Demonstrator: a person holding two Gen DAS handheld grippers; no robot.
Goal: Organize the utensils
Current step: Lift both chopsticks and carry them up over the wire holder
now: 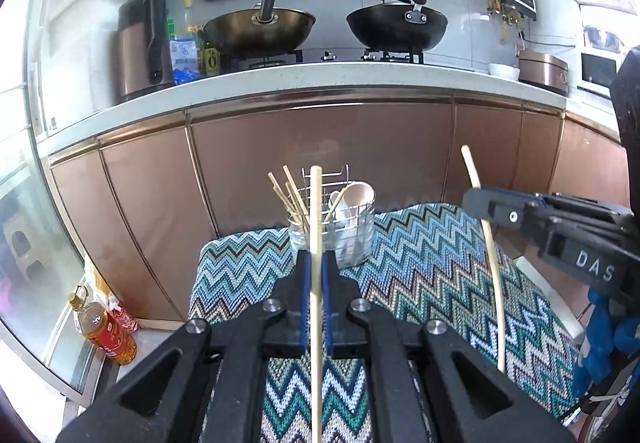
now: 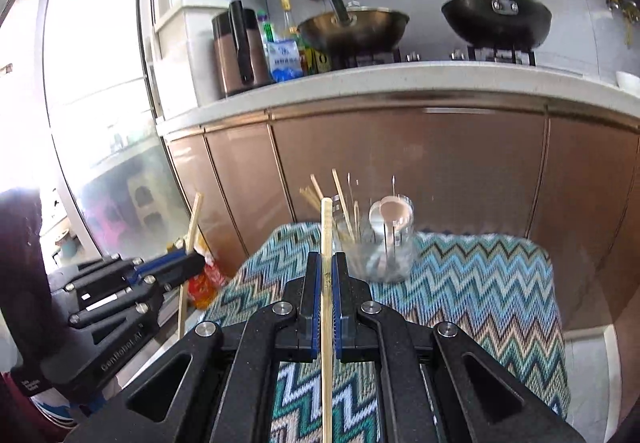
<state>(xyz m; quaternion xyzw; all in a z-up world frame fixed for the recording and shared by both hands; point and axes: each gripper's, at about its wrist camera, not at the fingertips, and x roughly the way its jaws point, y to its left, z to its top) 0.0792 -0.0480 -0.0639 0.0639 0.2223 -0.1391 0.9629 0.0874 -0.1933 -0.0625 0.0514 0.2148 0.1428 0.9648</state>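
My left gripper [image 1: 316, 263] is shut on a pale wooden chopstick [image 1: 316, 211] that stands upright between its jaws. My right gripper [image 2: 328, 263] is shut on a second chopstick [image 2: 327, 227], also upright. Each gripper shows in the other's view: the right one [image 1: 478, 201] with its chopstick [image 1: 494, 275], the left one [image 2: 196, 261] with its chopstick [image 2: 191, 231]. Ahead, a wire utensil holder with a clear cup [image 1: 348, 243] stands on the zigzag cloth [image 1: 440, 263]. It holds several chopsticks [image 1: 294, 199] and pale spoons [image 1: 358, 195]. It also shows in the right wrist view [image 2: 384, 251].
Copper cabinet doors [image 1: 320, 155] rise behind the cloth-covered surface. The counter above carries two woks [image 1: 260, 27], a kettle [image 1: 136, 47] and a rice cooker [image 1: 544, 69]. An oil bottle [image 1: 106, 331] stands on the floor at the left.
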